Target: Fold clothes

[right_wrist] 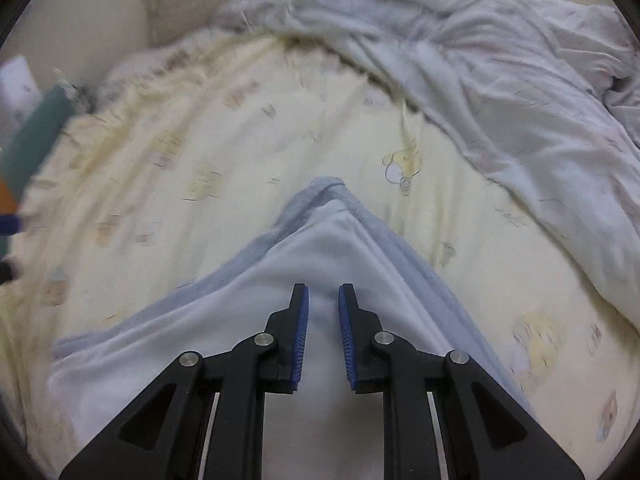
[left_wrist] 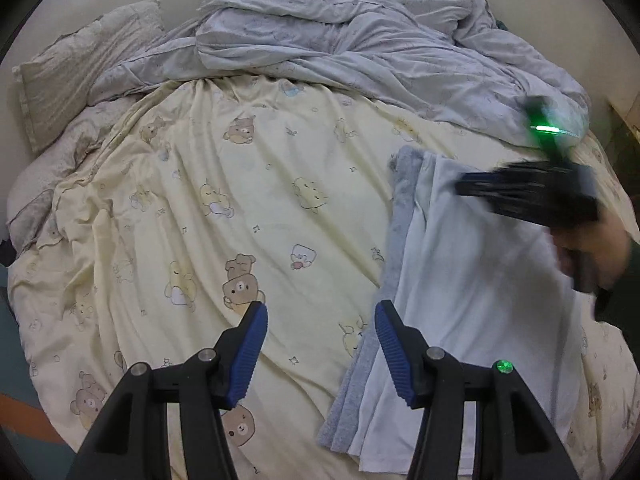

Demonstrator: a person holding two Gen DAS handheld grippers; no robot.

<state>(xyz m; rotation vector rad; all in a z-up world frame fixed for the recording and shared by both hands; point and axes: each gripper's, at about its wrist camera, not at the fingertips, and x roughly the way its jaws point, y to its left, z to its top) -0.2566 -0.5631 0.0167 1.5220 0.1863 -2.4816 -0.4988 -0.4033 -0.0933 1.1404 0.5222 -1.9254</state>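
A folded pale blue garment (left_wrist: 472, 280) lies on the right side of the bed, with a thicker grey-blue layer (left_wrist: 400, 220) showing along its left edge. My left gripper (left_wrist: 320, 308) hangs open above the sheet, its right finger over that grey-blue edge, holding nothing. Blurred by motion, my right gripper (left_wrist: 464, 188) is held by a hand (left_wrist: 600, 248) over the garment's far part. In the right wrist view the garment (right_wrist: 280, 280) comes to a corner ahead, and my right gripper (right_wrist: 323, 289) stands narrowly open just above it with nothing between its fingers.
The bed carries a cream sheet with bear prints (left_wrist: 240, 200). A crumpled pale grey duvet (left_wrist: 360, 40) is heaped along the far side and right (right_wrist: 520, 100). A pillow (left_wrist: 68, 76) leans at the far left. The bed's left edge drops to a teal floor (left_wrist: 12, 320).
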